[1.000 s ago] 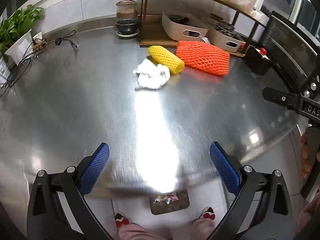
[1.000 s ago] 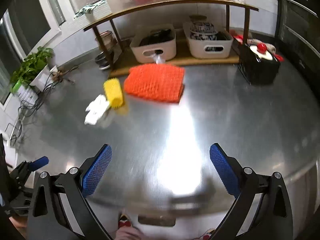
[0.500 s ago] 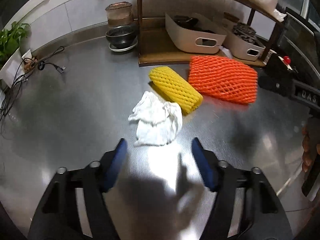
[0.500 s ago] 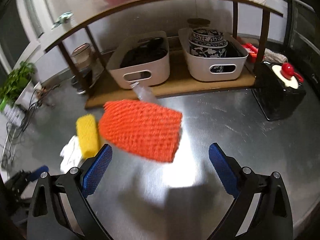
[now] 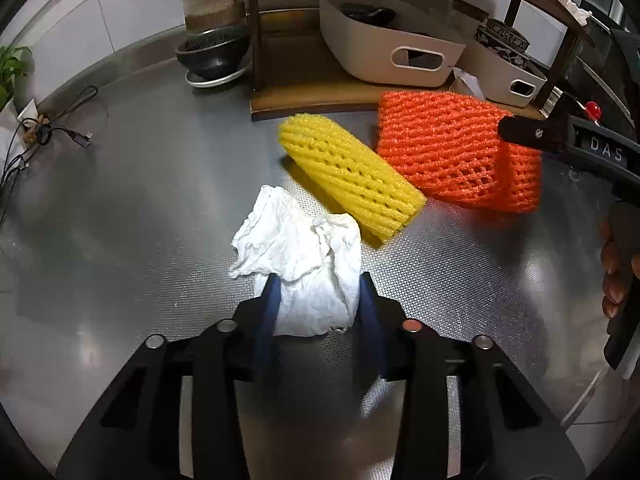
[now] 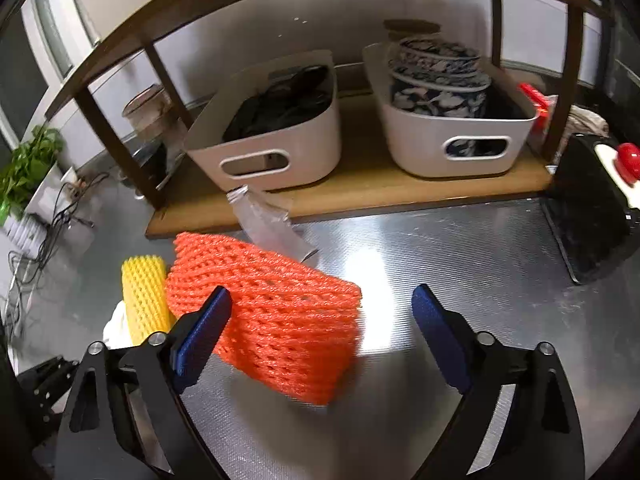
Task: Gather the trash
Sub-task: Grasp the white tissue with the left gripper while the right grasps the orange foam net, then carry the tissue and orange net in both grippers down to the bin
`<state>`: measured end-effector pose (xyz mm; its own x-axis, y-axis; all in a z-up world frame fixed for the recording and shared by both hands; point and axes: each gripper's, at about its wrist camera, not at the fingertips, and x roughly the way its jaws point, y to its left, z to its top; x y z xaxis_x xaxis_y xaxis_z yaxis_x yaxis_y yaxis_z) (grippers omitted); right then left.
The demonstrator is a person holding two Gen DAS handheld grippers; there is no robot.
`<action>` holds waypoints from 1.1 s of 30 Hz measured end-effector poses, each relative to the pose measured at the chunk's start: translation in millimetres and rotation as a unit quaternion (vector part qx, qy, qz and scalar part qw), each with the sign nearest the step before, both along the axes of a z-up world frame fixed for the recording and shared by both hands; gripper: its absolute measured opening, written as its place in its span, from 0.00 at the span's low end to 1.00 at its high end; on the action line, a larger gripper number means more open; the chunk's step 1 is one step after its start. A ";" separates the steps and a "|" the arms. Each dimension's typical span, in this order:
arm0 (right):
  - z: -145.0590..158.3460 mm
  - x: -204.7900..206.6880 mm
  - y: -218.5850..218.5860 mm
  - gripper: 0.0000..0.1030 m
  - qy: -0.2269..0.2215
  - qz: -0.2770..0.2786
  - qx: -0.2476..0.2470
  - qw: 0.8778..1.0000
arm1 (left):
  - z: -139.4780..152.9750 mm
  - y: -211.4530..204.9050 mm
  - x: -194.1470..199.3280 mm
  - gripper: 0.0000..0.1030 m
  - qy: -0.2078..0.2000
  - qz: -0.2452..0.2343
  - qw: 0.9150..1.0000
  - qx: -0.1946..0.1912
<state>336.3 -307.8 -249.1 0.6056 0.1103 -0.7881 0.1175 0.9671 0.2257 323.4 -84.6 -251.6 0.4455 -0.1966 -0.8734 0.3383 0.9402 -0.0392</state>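
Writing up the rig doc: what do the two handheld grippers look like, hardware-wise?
Both match: the left gripper and right gripper have black angular linkage arms with cut-out slots and round silver pivot bolts. Each finger carries a blue textured pad. Seen from the left camera, the right gripper's black body bears pale lettering reading "DAS". Bare fingers of the person's right hand show; no sleeve or cables are visible.

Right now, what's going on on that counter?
A person with a tool in each hand is picking up trash from the steel counter. The left tool is pinched on the crumpled white tissue. The right tool is open around the orange foam net, not closed yet. The yellow foam net lies untouched between them.
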 end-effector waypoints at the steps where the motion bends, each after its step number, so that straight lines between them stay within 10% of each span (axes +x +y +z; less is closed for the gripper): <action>1: -1.4 0.3 2.0 0.70 0.002 0.009 0.003 1.000 | 0.2 -0.1 0.2 0.29 -0.001 0.000 1.000 0.001; 4: 0.2 -3.3 9.6 0.41 0.007 0.020 -0.005 1.000 | 1.0 1.6 1.6 0.13 0.003 0.000 1.000 -0.006; 9: 13.0 -17.3 17.7 0.23 -0.006 0.033 -0.013 0.999 | 8.3 4.2 -3.8 0.06 -0.003 -0.002 1.000 -0.009; 33: 72.7 -158.6 46.6 0.19 -0.059 0.029 -0.016 0.998 | 67.3 42.9 -124.8 0.05 -0.054 -0.007 0.998 -0.033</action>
